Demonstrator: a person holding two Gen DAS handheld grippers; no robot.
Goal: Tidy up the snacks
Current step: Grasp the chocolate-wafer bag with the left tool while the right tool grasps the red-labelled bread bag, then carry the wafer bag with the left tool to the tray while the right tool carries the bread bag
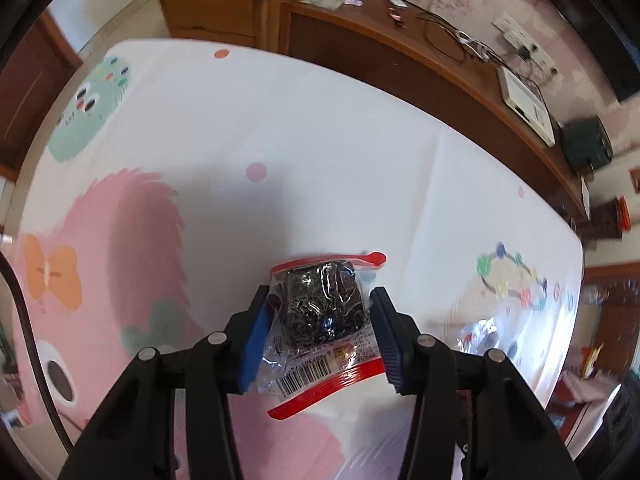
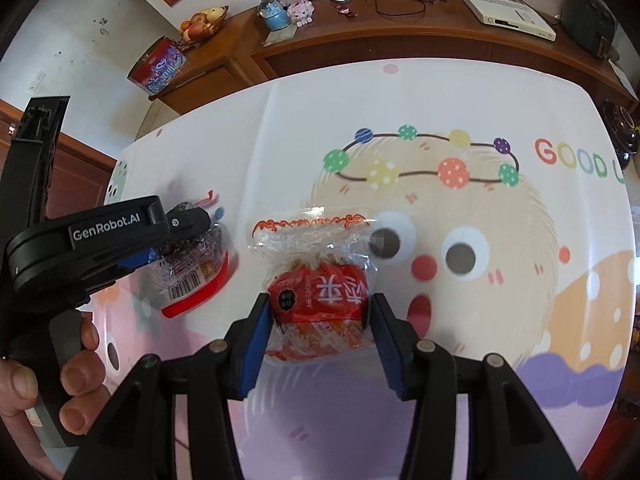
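Left tongs (image 1: 318,312): blue pads pinching the seaweed snack pack (image 1: 320,320) from both sides, across its dark bulky middle. Judged reason: the middle is the only firm part; the clear film and red-edged ends are slack. Barcode end points back toward the camera. Cannot tell whether the pack rests on the cloth or is lifted just clear of it.

Right tongs (image 2: 318,312): pinching the red noodle snack bag (image 2: 318,292) the same way, pads on the red printed block, gathered clear top fanning out forward. The right view also shows the left tongs (image 2: 160,256) and pack (image 2: 192,268) just beside, to the left, with the person's left hand (image 2: 52,376) on the handle. The two packs are apart, not touching. Judged: both snacks gripped for relocation; no destination container visible.

Surface: counter (image 2: 280,128) covered with a white cartoon-print cloth, round-faced creatures, coloured dots, lettering "GOOD". Some motion blur in the left view.

Room: wooden sideboard (image 2: 400,44) behind with a white set-top box (image 2: 508,16), cables, a snow globe (image 2: 274,14), a fruit basket (image 2: 202,22) and a red gift box (image 2: 158,66).
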